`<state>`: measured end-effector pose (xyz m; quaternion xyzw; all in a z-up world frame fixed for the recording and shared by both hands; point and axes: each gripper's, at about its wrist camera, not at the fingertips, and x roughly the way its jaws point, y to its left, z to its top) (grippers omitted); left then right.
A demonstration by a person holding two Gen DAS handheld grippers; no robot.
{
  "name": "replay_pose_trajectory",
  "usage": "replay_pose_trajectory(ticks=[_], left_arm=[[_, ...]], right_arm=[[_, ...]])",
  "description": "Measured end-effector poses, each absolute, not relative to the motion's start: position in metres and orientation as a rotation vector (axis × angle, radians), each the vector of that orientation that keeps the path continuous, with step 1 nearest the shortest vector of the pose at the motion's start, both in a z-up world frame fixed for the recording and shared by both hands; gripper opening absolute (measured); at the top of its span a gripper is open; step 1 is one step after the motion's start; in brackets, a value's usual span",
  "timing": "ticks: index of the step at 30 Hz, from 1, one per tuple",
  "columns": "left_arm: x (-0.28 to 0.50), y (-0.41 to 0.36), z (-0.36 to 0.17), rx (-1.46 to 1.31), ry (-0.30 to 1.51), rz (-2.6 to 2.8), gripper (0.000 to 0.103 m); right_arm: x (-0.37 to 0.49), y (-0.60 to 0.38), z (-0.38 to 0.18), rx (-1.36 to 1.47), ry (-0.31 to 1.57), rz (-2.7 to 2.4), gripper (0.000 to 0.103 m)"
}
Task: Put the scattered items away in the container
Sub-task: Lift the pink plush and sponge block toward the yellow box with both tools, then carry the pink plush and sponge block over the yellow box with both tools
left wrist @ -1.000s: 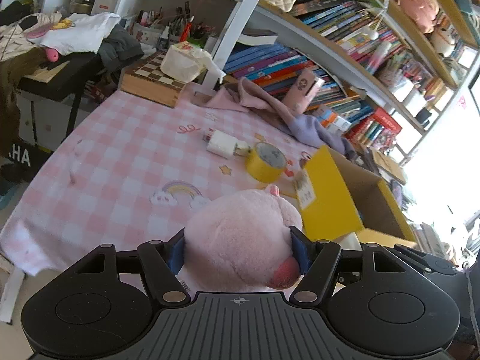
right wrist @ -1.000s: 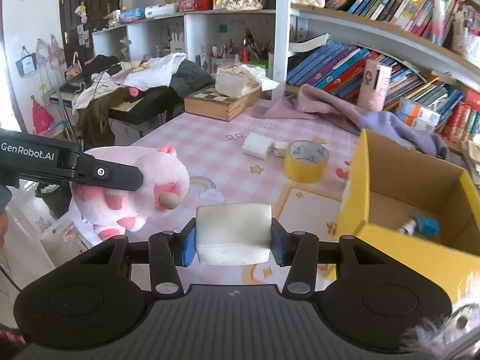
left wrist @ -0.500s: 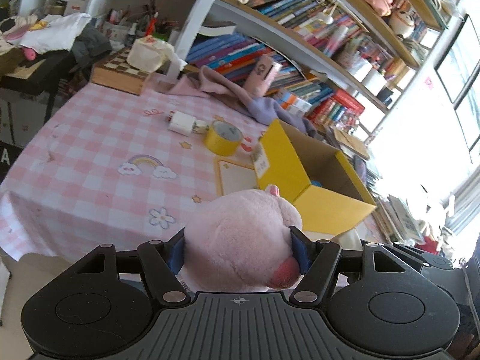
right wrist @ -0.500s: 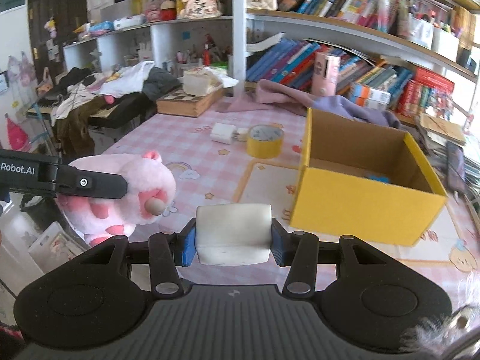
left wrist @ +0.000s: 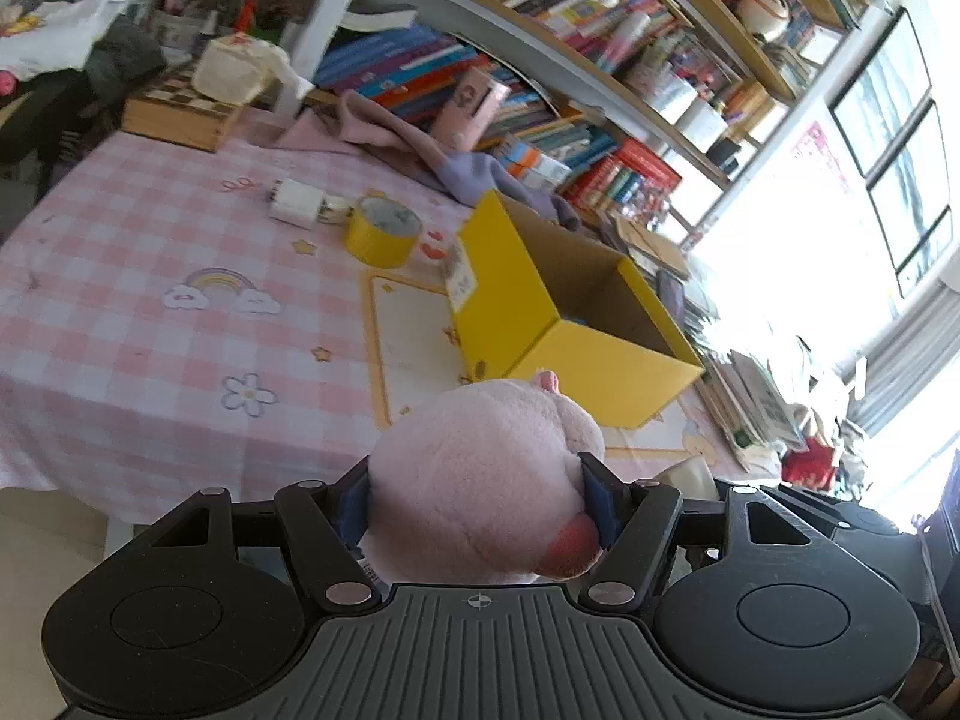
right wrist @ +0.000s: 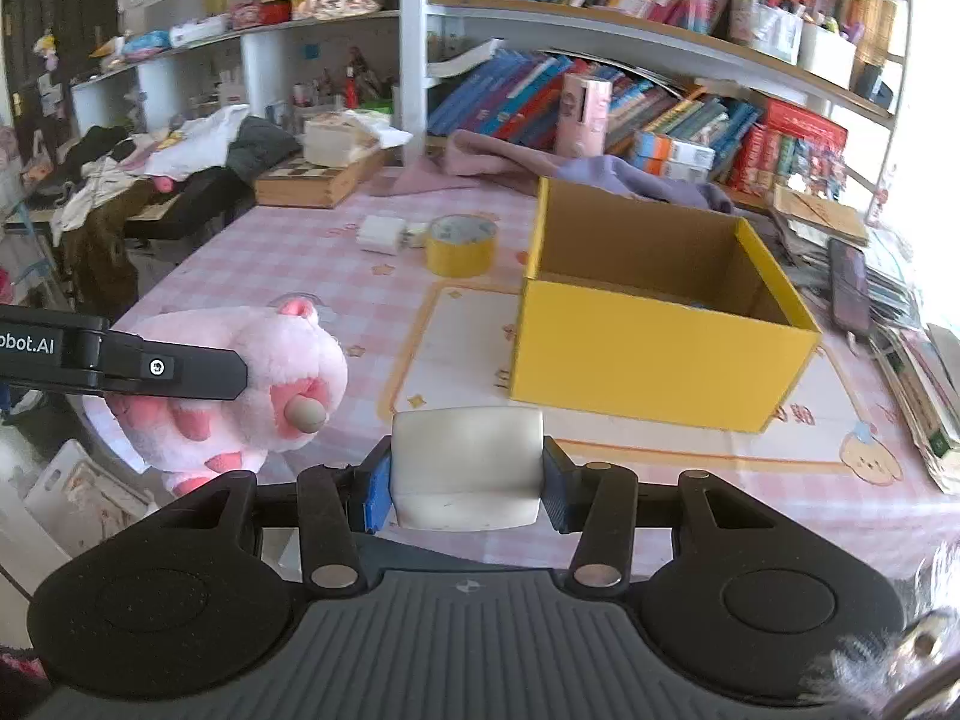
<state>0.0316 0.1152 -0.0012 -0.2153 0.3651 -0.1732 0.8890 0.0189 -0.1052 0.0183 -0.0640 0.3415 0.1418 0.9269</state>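
My left gripper [left wrist: 480, 495] is shut on a pink plush pig [left wrist: 486, 474], held off the near edge of the table; the same pink plush pig [right wrist: 240, 372] shows at the left of the right wrist view. A white block [right wrist: 467, 468] sits clamped in my right gripper [right wrist: 467, 480], also near the table's front edge. The open yellow cardboard box [right wrist: 654, 342] stands ahead and to the right, with something small and blue inside. In the left wrist view the yellow box [left wrist: 540, 306] lies beyond the pig. A yellow tape roll [right wrist: 461, 243] and a white charger [right wrist: 379, 234] lie behind it on the pink checked cloth.
A chessboard box [right wrist: 318, 180] with a cream bundle on it and a purple cloth [right wrist: 540, 168] lie at the table's far edge below bookshelves. Stacked books and a phone [right wrist: 849, 288] crowd the right side. Clothes are piled on a stand at the left.
Both views have swung to the right, so the yellow box has come nearer and more central. The pig and the white block stay gripped as before.
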Motion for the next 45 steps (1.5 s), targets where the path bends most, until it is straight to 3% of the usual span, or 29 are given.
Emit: replay_pose_trajectory(ticks=[45], left_arm=[[0.065,0.003,-0.001,-0.308,0.835,-0.64,0.068]], right_arm=[[0.0,-0.203,0.012,-0.02,0.741,-0.009,0.045]])
